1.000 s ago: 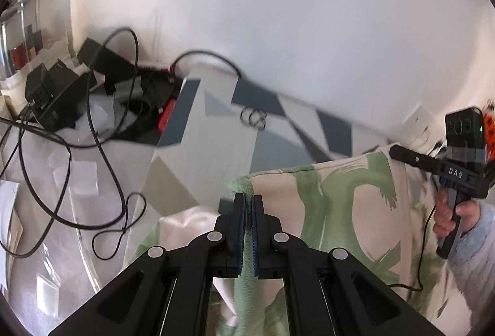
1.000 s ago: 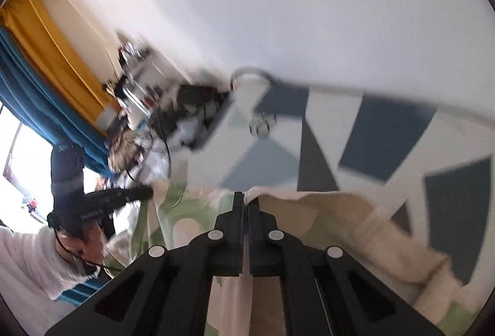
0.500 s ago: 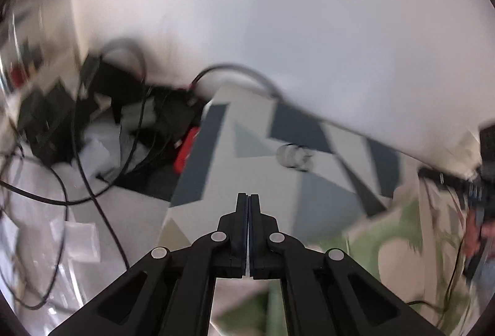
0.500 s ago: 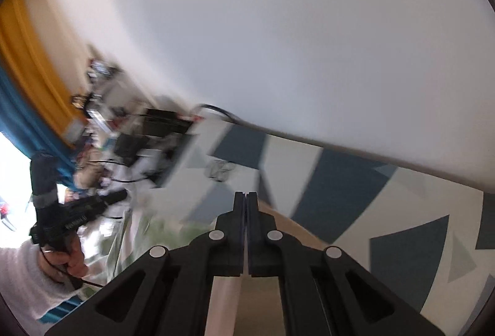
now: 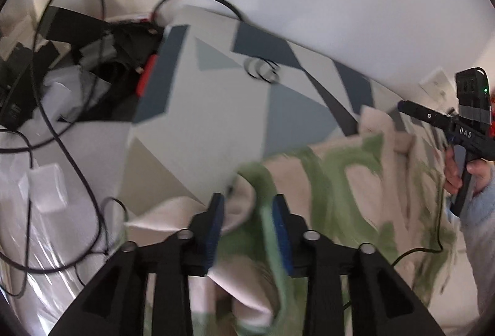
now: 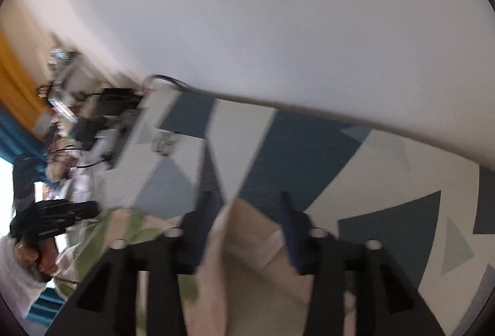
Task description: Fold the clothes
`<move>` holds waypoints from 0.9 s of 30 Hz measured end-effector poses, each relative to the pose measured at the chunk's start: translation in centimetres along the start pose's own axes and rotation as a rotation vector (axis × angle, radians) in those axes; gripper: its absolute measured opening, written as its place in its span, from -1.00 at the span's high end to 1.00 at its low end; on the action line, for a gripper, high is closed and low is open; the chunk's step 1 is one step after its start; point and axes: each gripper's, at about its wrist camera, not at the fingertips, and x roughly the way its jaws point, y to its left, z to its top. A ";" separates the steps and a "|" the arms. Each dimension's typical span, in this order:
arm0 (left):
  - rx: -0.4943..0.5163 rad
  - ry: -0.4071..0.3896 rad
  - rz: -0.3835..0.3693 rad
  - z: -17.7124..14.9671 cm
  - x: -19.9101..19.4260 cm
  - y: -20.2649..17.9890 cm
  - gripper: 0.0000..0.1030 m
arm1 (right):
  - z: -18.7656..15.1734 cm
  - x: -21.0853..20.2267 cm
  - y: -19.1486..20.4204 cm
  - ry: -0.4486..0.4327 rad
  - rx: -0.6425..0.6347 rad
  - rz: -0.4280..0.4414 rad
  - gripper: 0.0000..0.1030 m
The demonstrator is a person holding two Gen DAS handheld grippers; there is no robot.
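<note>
Geometric-patterned surface under green-and-cream garment, between spread-apart left gripper and right gripper fingers.

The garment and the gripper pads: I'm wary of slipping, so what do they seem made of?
Garment: soft matte woven or knit cloth, cream with green print; it drapes and creases. Pads: blue, seemingly ribbed rubber or soft plastic, though blur leaves that open.

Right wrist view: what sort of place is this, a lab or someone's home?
Probably a lived-in room at home. A garment lies on a surface with a blue-and-grey geometric cover, beside orange and blue curtains and a clutter of cables and electronics by a plain white wall.
</note>
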 end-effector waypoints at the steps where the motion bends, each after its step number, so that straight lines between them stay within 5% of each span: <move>1: 0.005 0.013 -0.007 0.0 0.1 -0.2 0.31 | -0.5 -0.1 0.4 0.014 -0.024 0.020 -0.06; 7: 0.028 0.061 0.046 0.1 2.4 -1.8 0.32 | -3.2 3.4 1.9 0.167 -0.085 0.012 -0.06; 8: 0.029 0.042 0.047 -0.1 2.3 -1.9 0.65 | -3.3 3.9 1.9 0.175 -0.070 0.021 -0.04; 9: 0.029 0.023 0.049 -0.3 2.3 -2.1 0.97 | -3.5 4.5 1.9 0.183 -0.055 0.030 0.08; 10: 0.041 0.008 0.066 -0.5 2.0 -2.4 0.94 | -3.6 4.9 2.3 0.182 -0.068 0.028 0.28; 11: 0.054 -0.006 0.083 -0.8 1.8 -2.7 0.94 | -3.6 5.2 2.8 0.180 -0.087 0.024 0.87; 12: 0.060 -0.030 0.100 -1.0 1.3 -2.9 0.94 | -3.7 5.5 3.3 0.178 -0.105 0.020 0.92; 17: -0.054 -0.139 0.155 -3.1 -1.4 -1.1 0.94 | -3.0 5.1 4.8 0.106 -0.123 0.038 0.95; 27: -0.123 -0.140 0.210 -3.8 0.2 1.7 0.93 | -0.6 10.1 5.3 0.234 -0.088 0.076 0.94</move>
